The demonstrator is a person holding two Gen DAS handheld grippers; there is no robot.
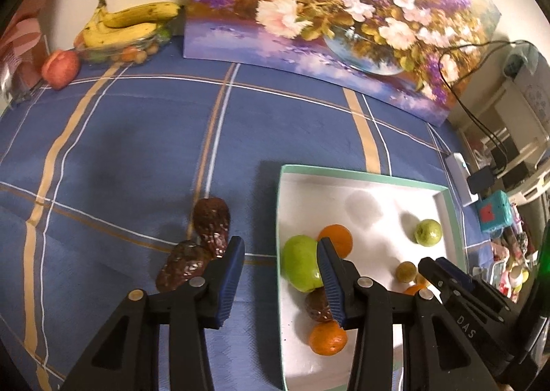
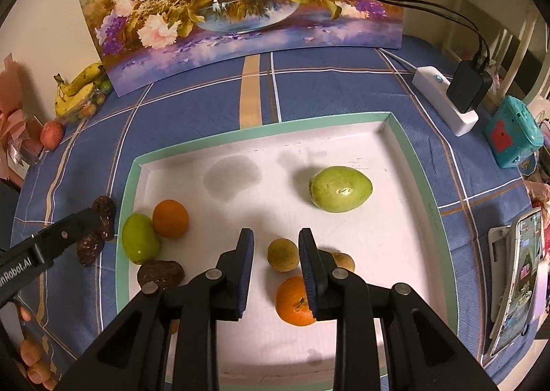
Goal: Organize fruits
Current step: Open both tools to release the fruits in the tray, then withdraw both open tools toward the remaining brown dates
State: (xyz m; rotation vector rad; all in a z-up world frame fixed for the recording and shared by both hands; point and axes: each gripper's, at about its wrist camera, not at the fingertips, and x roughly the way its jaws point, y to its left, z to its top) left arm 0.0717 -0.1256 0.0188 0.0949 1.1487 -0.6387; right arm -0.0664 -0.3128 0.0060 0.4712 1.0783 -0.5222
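Meanwhile, both tools hover with nothing held: the left gripper (image 1: 280, 246) stands spread wide above the tablecloth (image 1: 137, 150) at the left rim of the white tray (image 1: 361, 181), and the right gripper (image 2: 276, 236) stands parted over the tray's near half, one small brownish-green fruit (image 2: 282, 254) lying loose between its fingertips without touching either pad. Inside the tray, near its left wall, a green mango (image 2: 140, 238) lies with its long axis running near to far, touching an orange (image 2: 170, 218), with a date (image 2: 160, 274) just nearer. A larger green mango (image 2: 340, 188) lies toward the far right, its long axis across the tray and its narrower end pointing right. Another orange (image 2: 295, 301) sits at the near middle, partly behind the right finger. Two dates (image 1: 196, 246) lie on the cloth just outside the tray's left rim, each lengthwise near to far. Bananas (image 1: 134, 21) rest at the table's far left corner beside a flower painting (image 1: 326, 13).
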